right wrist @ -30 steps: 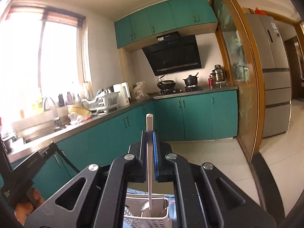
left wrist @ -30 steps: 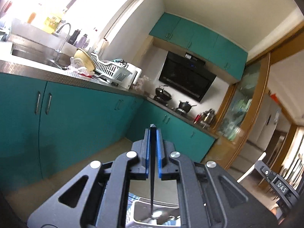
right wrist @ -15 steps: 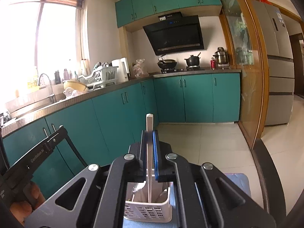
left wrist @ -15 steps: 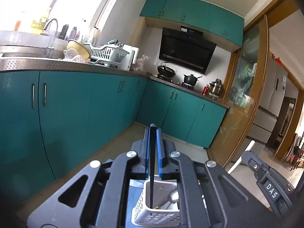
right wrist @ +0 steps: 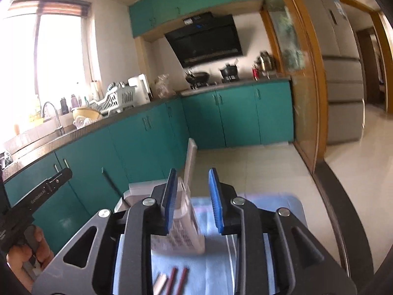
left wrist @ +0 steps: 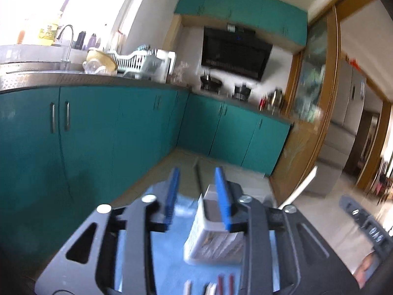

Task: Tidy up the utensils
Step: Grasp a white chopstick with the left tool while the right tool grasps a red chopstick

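The left gripper (left wrist: 197, 191) stood with its blue-padded jaws spread apart and nothing between them, and the right gripper (right wrist: 192, 195) was likewise wide open and empty. Just beyond both claws a white slotted utensil basket (left wrist: 213, 243) sat on a pale blue mat (left wrist: 169, 253); in the left wrist view it lay under the right-hand jaw, in the right wrist view under the left-hand jaw (right wrist: 180, 231). A dark chopstick (left wrist: 198, 177) rose from the basket between the left gripper's jaws, and a white flat-handled utensil (right wrist: 190, 164) stood up out of it just behind the right gripper's left jaw. On the near part of the mat lay a few more pieces side by side: two reddish-brown sticks (right wrist: 178, 279) and a white one (right wrist: 160, 280), blurred but apart from the basket. Farther off, teal cabinets (right wrist: 137, 140) ran along the left and far walls beneath a counter with a sink tap (right wrist: 52, 113) and a white dish rack (right wrist: 115, 99), and a black range hood (right wrist: 206, 38) hung on the far wall.
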